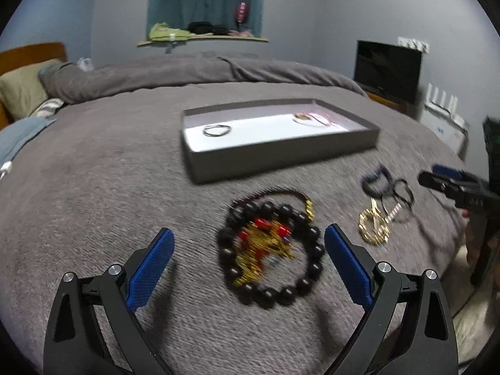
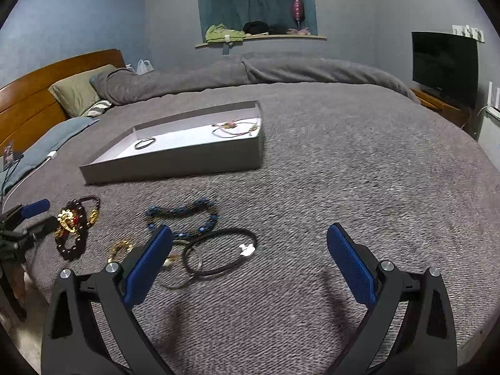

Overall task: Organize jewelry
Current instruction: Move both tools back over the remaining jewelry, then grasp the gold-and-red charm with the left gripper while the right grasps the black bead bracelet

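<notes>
Grey, coarse-woven bedding [image 2: 343, 172] covers a wide bed, with a wooden headboard [image 2: 47, 93] at far left and a dark flat screen [image 2: 443, 65] at far right. On it, far from the grippers, lies a shallow rectangular grey tray [image 1: 281, 153] with a pale floor, holding a thin black ring [image 1: 216, 130] at its left end and a tangle of pink and gold pieces [image 1: 312, 118] at its right. The left gripper [image 1: 249, 256] hovers with its blue ribbed pads spread wide and empty, straddling a bracelet of glossy round black beads [image 1: 268, 293] heaped with gold and red chain. The right gripper [image 2: 249, 253] is equally wide and empty, above a black cord loop [image 2: 218, 251] beside a blue bead strand [image 2: 187, 212]. Near the right gripper's left finger lie a gold chain [image 2: 120, 247] and a thin bangle.
</notes>
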A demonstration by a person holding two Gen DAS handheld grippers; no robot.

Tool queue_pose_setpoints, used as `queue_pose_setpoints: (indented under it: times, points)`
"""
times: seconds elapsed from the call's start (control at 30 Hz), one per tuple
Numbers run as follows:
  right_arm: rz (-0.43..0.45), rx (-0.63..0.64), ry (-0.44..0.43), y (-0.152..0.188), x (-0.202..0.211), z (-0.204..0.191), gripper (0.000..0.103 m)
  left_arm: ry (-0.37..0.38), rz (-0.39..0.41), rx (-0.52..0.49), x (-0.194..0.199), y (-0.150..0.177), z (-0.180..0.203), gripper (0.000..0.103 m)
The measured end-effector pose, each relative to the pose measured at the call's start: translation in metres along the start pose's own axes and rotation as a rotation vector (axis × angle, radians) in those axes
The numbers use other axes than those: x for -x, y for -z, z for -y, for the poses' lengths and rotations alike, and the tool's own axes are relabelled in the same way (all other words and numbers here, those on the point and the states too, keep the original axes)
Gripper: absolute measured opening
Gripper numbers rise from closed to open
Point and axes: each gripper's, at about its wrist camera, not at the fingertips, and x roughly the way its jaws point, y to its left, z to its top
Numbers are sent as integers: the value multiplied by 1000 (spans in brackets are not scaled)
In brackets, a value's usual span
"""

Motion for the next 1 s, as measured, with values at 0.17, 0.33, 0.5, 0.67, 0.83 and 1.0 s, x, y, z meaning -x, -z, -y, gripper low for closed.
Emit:
queue_pose_setpoints:
  times: [0.17,0.33,0.5,0.67,0.83,1.0]
  points:
    - [15,82,-13,1,2,-18,98,-35,-10,55,4,1,-12,96]
    - [-2,93,-76,1,-3,-35,98,-33,-8,127,12,0,-33,88]
    - [-9,158,-101,4,-6,-55,97,47,-45,0,5,2,-5,46]
    - [-32,157,-136,5,-10,-65,97,78,-71,-27,-1,2,1,25]
    - [-63,192,-189,7,-16,-87,86,82,-74,-29,-5,0,1,10]
    - [-89,217,-252,7,-22,-111,72,75,9,-86,9,-10,8,9]
